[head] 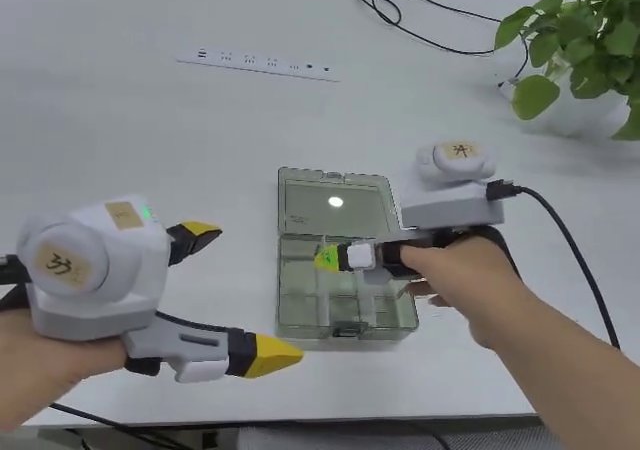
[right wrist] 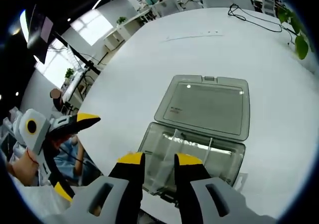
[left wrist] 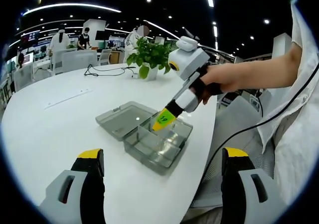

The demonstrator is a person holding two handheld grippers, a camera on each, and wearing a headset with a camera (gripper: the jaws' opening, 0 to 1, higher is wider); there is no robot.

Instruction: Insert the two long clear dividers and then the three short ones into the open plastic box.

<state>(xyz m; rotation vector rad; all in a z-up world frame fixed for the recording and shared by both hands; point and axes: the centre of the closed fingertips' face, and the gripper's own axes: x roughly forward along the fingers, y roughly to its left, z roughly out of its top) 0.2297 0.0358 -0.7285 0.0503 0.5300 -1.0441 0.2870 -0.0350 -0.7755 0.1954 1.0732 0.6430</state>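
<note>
The plastic box lies open just below the middle of the head view on the white table. Its lid is folded flat toward the top of the frame and its base sits nearer the bottom. The right hand-held gripper reaches in from the right, its yellow tip over the base. At lower left I hold the left hand-held gripper with its jaws spread wide and nothing between them, beside the box and apart from it. A power strip lies at upper left, a black cable at the top and a plant at upper right.

In the left gripper view, its own jaws rise far apart from the bottom. The box sits at the centre of the frame. The right hand-held gripper slants down from upper right, its tip inside the base.

In the right gripper view, its own jaws stand close together with a narrow gap, over the near wall of the base. I cannot tell whether they pinch anything. Clear dividers stand upright inside the base, but I cannot count them. The left hand-held gripper shows at left, spread open.
</note>
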